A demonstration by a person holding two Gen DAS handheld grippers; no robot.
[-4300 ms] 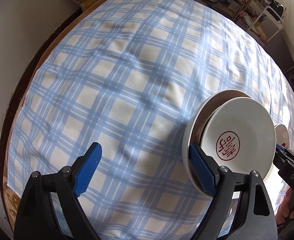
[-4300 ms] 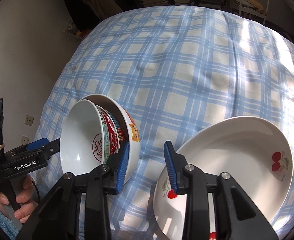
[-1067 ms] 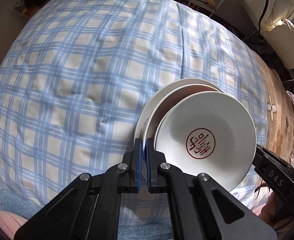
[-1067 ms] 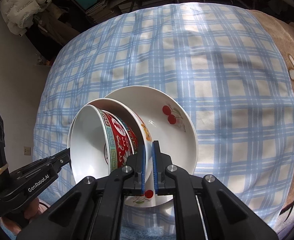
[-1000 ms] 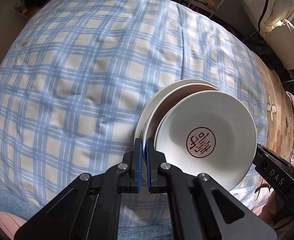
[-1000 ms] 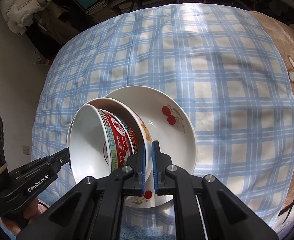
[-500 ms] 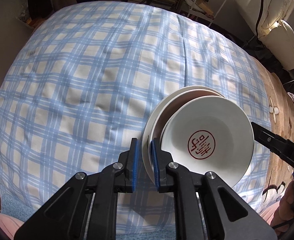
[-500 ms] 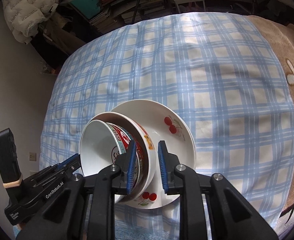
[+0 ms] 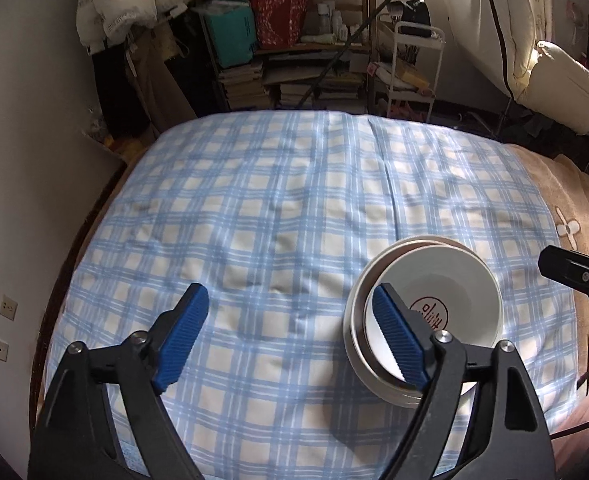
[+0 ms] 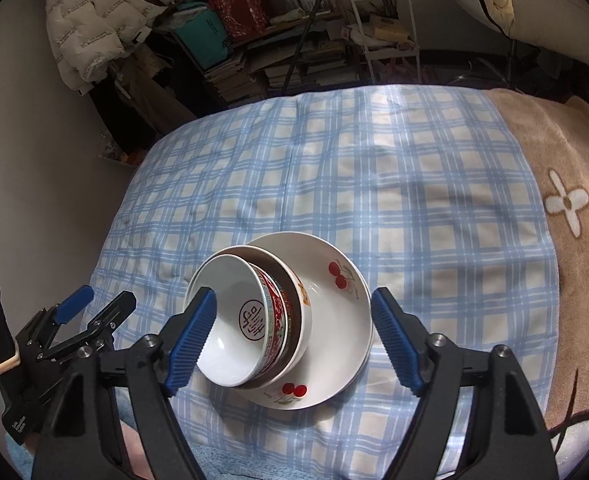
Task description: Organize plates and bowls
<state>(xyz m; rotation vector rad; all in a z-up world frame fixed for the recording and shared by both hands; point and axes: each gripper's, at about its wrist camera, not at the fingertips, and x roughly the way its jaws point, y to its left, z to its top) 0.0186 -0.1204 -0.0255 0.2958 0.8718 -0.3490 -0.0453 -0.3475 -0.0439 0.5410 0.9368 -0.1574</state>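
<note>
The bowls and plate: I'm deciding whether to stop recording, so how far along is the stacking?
Done: the red-patterned bowl sits nested in a second bowl on the cherry plate, one stack on the checked cloth. In hand: nothing; left gripper and right gripper have just been opening, jaws empty. Left: apparently nothing.

Glossy ceramic bowls [image 10: 230, 344], matt checked cloth [image 10: 414, 200]
</note>
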